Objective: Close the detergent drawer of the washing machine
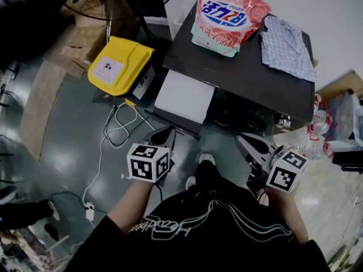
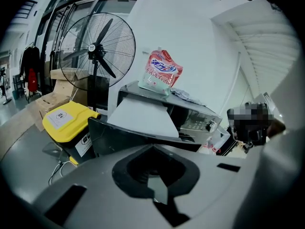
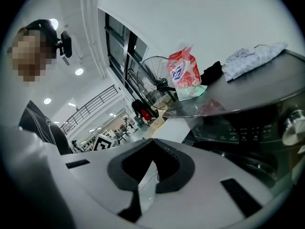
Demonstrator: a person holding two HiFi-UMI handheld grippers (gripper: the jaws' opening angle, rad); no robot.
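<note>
Task progress: not begun, by the look of it; the detergent drawer (image 1: 184,98) stood pulled well out and neither tool touched it.
Drawer position: it jutted from the upper front of the washing machine (image 1: 249,67), at its left end as the person faced it, ahead of the left tongs.
What is left: bring a tool up to the drawer's front edge and push it flush, probably one straight shove.
Left tongs (image 1: 169,130): tips closed together, nothing between them, held short of the drawer.
Right tongs (image 1: 241,140): likewise closed and empty, near the machine's front and well apart from the drawer.
Drawer look: flat white slab, matte, rectangular, with a dark rim along its front.
Machine look: dark glossy top that mirrored what stood on it, with a round knob on the control panel.
On top: a soft pink and white detergent pouch (image 1: 229,16), plump and crinkled, and a crumpled checked cloth (image 1: 286,47).
Floor: smooth grey, reflective, with a rounded yellow case (image 1: 119,64) and a looped pale cable (image 1: 113,126).
</note>
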